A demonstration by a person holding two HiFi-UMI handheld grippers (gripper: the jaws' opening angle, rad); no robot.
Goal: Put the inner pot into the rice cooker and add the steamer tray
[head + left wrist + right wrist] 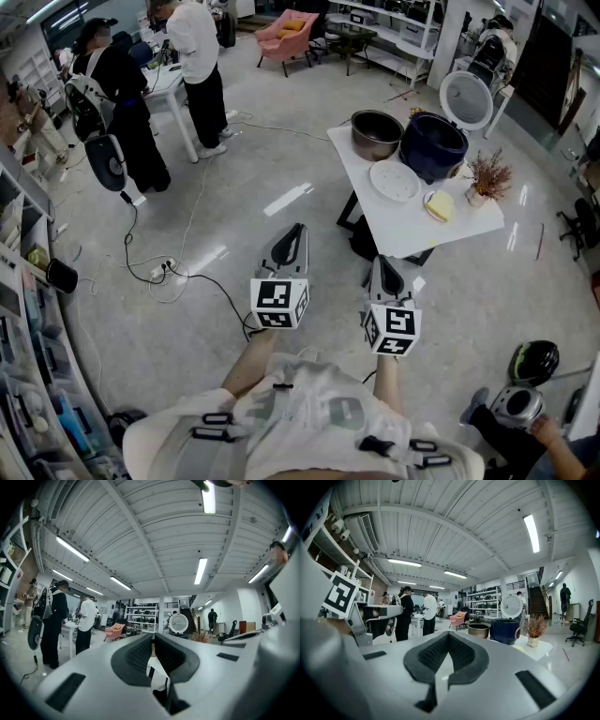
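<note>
on the white table (pixel 398 234), a round metal inner pot (pixel 376 134); left tool (pixel 297 230) and right tool (pixel 382 264) closed, empty.

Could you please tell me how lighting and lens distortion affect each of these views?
Head view: even light, bright glare patches on the floor. Left gripper view: strong fisheye curving, ceiling lights blown out. Right gripper view: dark vignetted corners, rice cooker reasonably sharp.

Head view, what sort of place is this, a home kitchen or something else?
Probably an open lab or workshop, not a kitchen: glossy grey concrete floor, loose black cables running to a white power strip, and white metal shelving racks.
</note>
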